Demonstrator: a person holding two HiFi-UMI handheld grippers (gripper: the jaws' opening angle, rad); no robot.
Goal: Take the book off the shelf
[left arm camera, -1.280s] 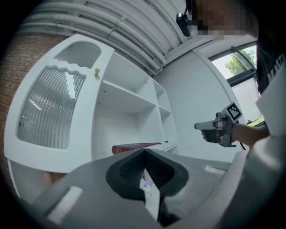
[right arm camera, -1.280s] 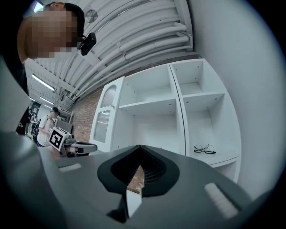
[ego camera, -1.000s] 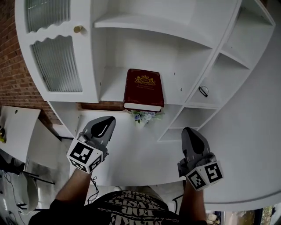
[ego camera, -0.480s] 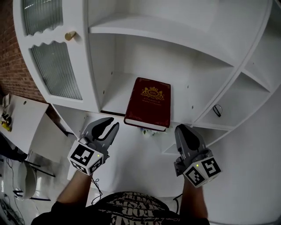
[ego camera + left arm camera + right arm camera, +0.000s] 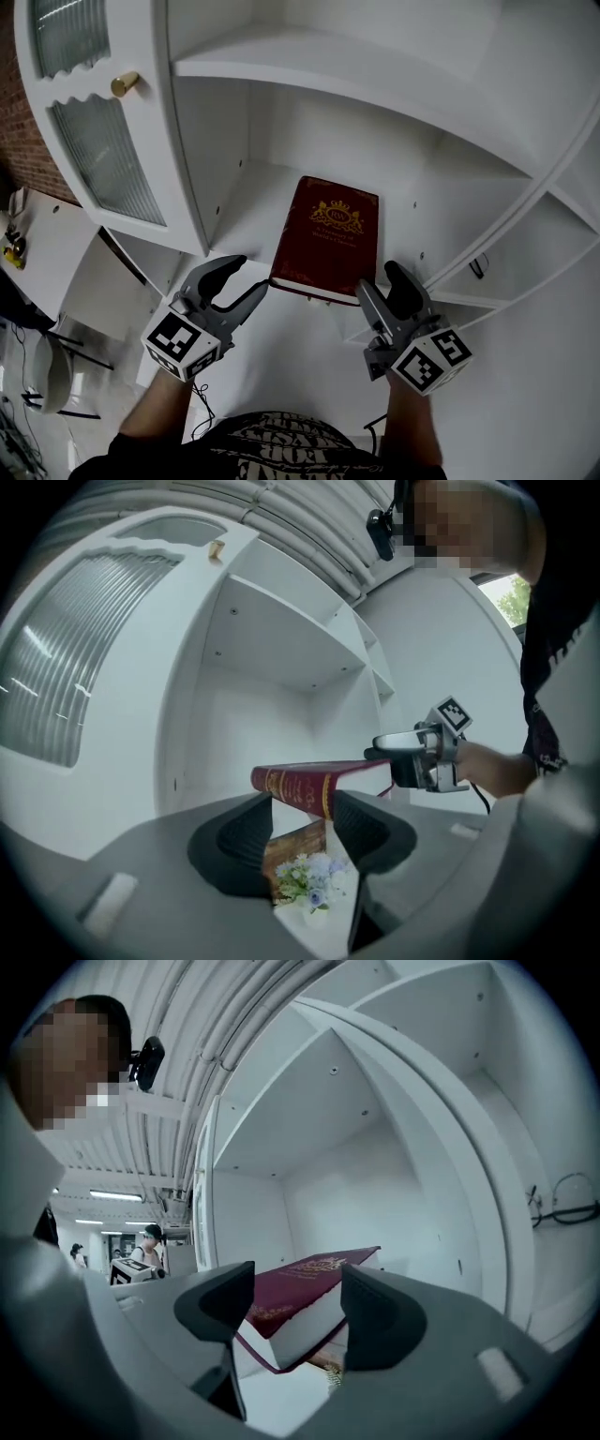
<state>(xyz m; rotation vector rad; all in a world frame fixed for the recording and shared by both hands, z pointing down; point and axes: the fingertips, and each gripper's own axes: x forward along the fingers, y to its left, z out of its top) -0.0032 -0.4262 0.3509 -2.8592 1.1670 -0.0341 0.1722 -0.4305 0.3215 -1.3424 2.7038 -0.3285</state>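
Soft, even light is filling the glossy white painted shelf unit, leaving faint shadows beneath its boards. Both gripper views are bowing and darkening toward their rims, with the nearest surfaces blurring.

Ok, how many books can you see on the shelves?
1: a dark red book lies flat on the open middle shelf, front edge past the lip. The glazed door may hide more.

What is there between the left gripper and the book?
Nothing: in the left gripper view the open left gripper looks straight at the book, spine corner first. The small flowers sit lower, beneath it.
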